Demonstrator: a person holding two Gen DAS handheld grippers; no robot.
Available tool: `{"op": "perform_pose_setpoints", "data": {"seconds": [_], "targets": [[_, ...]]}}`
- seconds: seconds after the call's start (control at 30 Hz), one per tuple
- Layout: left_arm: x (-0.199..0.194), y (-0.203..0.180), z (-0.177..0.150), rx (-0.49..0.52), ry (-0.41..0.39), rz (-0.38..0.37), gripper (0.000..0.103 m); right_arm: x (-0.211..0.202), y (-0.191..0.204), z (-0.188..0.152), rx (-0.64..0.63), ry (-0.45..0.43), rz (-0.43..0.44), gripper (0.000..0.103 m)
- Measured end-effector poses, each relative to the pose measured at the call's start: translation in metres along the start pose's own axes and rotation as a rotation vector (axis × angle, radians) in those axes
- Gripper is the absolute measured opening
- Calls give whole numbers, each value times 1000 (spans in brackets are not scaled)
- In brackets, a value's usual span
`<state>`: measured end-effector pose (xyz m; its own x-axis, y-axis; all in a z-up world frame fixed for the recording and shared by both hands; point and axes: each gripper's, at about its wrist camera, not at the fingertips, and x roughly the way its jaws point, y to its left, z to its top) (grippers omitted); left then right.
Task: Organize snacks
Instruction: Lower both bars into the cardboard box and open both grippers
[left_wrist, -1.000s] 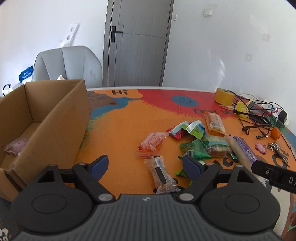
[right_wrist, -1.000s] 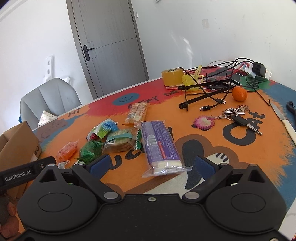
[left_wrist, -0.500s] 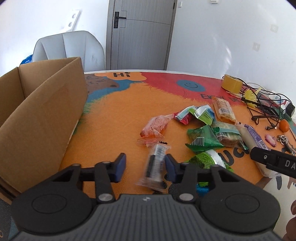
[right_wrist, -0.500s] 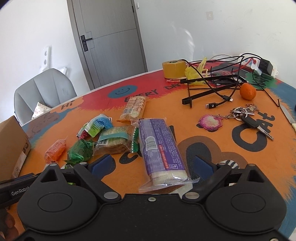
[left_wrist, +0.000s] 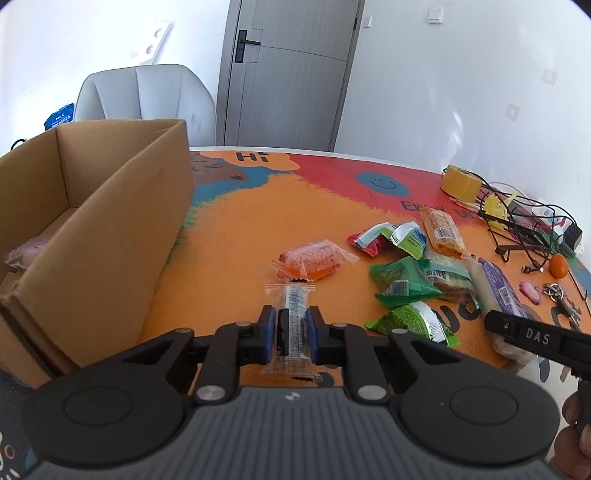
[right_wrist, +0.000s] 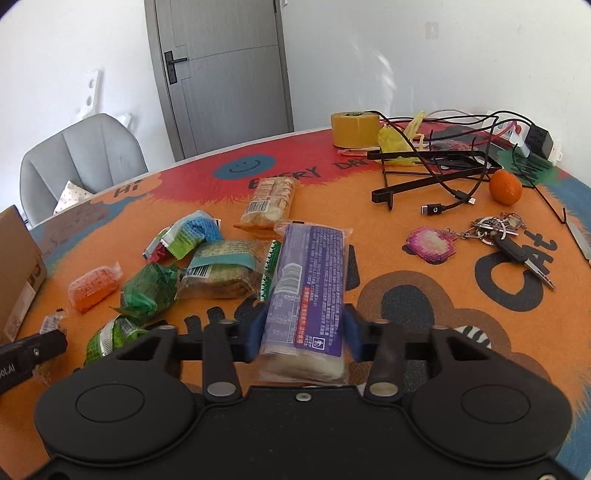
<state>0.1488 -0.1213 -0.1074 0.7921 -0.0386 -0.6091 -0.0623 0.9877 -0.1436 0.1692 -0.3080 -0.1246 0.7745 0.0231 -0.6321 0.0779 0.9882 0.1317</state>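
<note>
Jaws of the left gripper (left_wrist: 290, 334) are pinching a clear sachet (left_wrist: 293, 321) mid-length (light, slippery); right gripper (right_wrist: 301, 330) is closing around the soft purple pack (right_wrist: 308, 280).

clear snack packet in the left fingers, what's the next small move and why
Probably lift it just off the table. The left gripper has shut on the clear snack packet, blue fingers pressing both sides, yet it still looks to lie on the orange mat. The open cardboard box stands close on the left, its wall higher than the packet.
</note>
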Motion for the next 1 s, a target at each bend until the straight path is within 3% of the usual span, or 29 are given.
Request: {"op": "perform_pose_setpoints", "data": {"seconds": [0.5,1.0], "targets": [[-40,17,-3,-14,-74,-4,17,-40,3,-22,62,-68,36,34],[-94,30,5,-29,-187,47,17,-76,31,-19,42,-142,179,34]]}}
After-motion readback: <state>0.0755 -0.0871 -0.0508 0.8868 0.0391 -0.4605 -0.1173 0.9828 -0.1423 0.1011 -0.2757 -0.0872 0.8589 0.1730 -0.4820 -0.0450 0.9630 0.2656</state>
